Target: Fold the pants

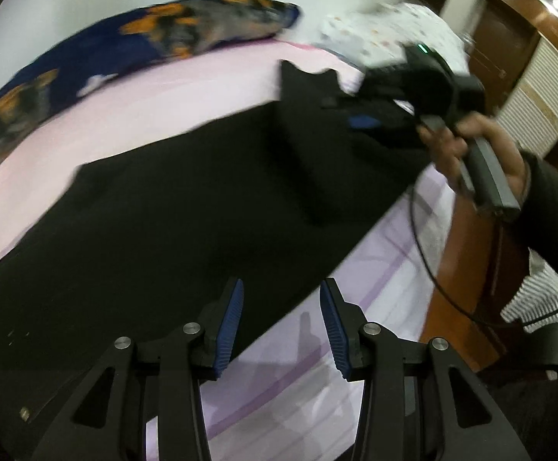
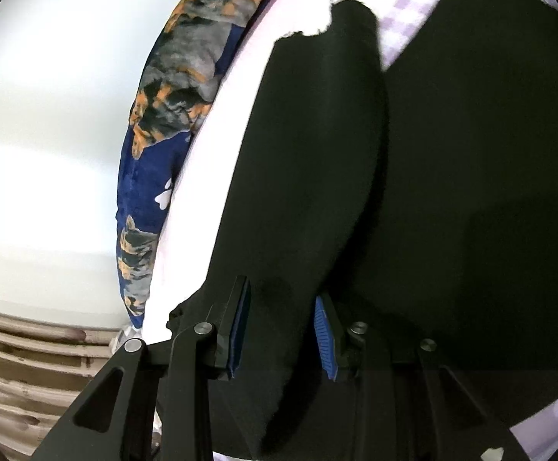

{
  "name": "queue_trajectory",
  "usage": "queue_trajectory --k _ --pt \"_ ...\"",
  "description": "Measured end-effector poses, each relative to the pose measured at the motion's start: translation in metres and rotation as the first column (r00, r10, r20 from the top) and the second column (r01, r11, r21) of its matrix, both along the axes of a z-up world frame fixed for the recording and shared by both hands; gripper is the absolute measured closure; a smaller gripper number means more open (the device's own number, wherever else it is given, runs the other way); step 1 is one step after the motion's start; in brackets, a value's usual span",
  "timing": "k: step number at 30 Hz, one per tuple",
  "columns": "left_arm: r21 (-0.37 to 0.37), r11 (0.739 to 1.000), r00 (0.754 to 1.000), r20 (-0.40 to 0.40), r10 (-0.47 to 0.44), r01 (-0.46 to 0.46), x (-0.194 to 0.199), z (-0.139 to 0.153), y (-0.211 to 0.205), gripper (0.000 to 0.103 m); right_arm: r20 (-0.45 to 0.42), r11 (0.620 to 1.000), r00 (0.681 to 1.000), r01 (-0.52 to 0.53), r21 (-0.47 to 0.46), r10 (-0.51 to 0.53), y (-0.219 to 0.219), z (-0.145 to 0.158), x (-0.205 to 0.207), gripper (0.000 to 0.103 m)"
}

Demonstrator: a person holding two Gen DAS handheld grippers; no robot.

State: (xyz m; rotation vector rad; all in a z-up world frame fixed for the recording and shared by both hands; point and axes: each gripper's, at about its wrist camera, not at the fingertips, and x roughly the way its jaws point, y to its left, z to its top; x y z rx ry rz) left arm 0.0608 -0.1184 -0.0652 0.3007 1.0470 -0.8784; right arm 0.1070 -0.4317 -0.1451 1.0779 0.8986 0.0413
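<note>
- Lying spread over the middle of the left wrist view: black pants [image 1: 171, 223], flat on a pink bedsheet [image 1: 144, 107], one long edge running from lower centre up to the right.
- Hovering at the bottom centre of that view: left gripper [image 1: 281, 326], blue ribbed pads [image 1: 230, 326] parted to a moderate gap, nothing between them, only the pants' edge and a lilac checked sheet [image 1: 336, 395] seen through the gap.
- Showing at the upper right of the same view: a hand [image 1: 471, 150] wrapped around the grey handle of the right gripper [image 1: 346, 113], tip over the far end of the pants; too blurred there to read how the jaws stand.
- Filling the centre and right of the right wrist view: the same pants [image 2: 452, 192], a lengthwise ridge running from the top of the frame down toward the bottom centre.
- Sitting at the bottom centre of that view: right gripper [image 2: 283, 330], pads [image 2: 326, 340] set narrowly apart, the black ridge passing between them; left pad close against the cloth, a sliver of gap at the right pad, so no firm pinch visible.
- Bordering the bed at the upper left in both views: a blue blanket [image 1: 87, 61] with orange and grey print, against a white wall [image 2: 48, 115].
- Trailing down the right side of the left wrist view: a thin dark cable [image 1: 427, 261] in front of brown wooden furniture [image 1: 467, 276].
</note>
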Motion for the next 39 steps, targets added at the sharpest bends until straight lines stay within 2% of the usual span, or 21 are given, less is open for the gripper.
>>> queue_trajectory --k 5,9,11,12,13,16,23,25,27,30,36,39 --pt "0.062 0.991 0.991 0.064 -0.122 0.118 -0.014 -0.011 -0.048 0.060 0.003 0.999 1.000 -0.022 -0.028 0.022 -0.007 0.014 0.009 0.072" --pt "0.125 0.983 0.985 0.088 -0.147 0.135 -0.015 -0.025 -0.068 0.061 0.005 0.999 1.000 -0.005 -0.046 0.005 -0.023 0.023 0.015 0.072" --pt "0.142 0.982 0.988 0.070 -0.135 0.124 -0.010 -0.033 -0.073 0.073 0.003 0.998 1.000 0.012 -0.057 -0.012 -0.034 0.022 0.021 0.072" --pt "0.127 0.984 0.990 0.050 -0.133 0.126 -0.007 -0.034 -0.074 0.076 0.001 0.998 1.000 0.022 -0.060 -0.022 -0.040 0.022 0.024 0.072" --pt "0.112 0.987 0.991 0.049 -0.123 0.117 -0.006 -0.033 -0.074 0.088 0.001 0.997 0.999 0.037 -0.062 -0.037 -0.047 0.021 0.027 0.072" --pt "0.094 0.990 0.994 0.027 -0.107 0.104 0.001 -0.032 -0.072 0.095 0.000 0.994 0.997 0.079 -0.074 -0.080 -0.066 0.019 0.037 0.072" --pt "0.077 0.992 0.995 0.006 -0.097 0.096 0.005 -0.032 -0.075 0.096 -0.002 0.985 0.989 0.149 -0.091 -0.150 -0.105 0.021 0.055 0.073" --pt "0.072 0.993 0.995 0.003 -0.095 0.095 0.005 -0.032 -0.072 0.096 -0.002 0.982 0.986 0.165 -0.097 -0.166 -0.115 0.022 0.058 0.080" --pt "0.070 0.993 0.995 0.000 -0.096 0.096 0.005 -0.033 -0.072 0.096 -0.005 0.980 0.986 0.167 -0.104 -0.168 -0.122 0.024 0.060 0.090" --pt "0.067 0.993 0.995 0.000 -0.100 0.100 0.007 -0.034 -0.071 0.096 -0.018 0.978 0.988 0.150 -0.142 -0.154 -0.125 0.029 0.061 0.097" --pt "0.067 0.992 0.994 0.012 -0.112 0.111 0.009 -0.032 -0.071 0.097 0.010 0.954 0.983 0.179 -0.240 -0.182 -0.123 0.059 0.039 0.099" --pt "0.056 0.992 0.993 0.020 -0.112 0.111 0.007 -0.028 -0.070 0.097 0.042 0.936 0.976 0.219 -0.275 -0.215 -0.127 0.082 0.009 0.099"
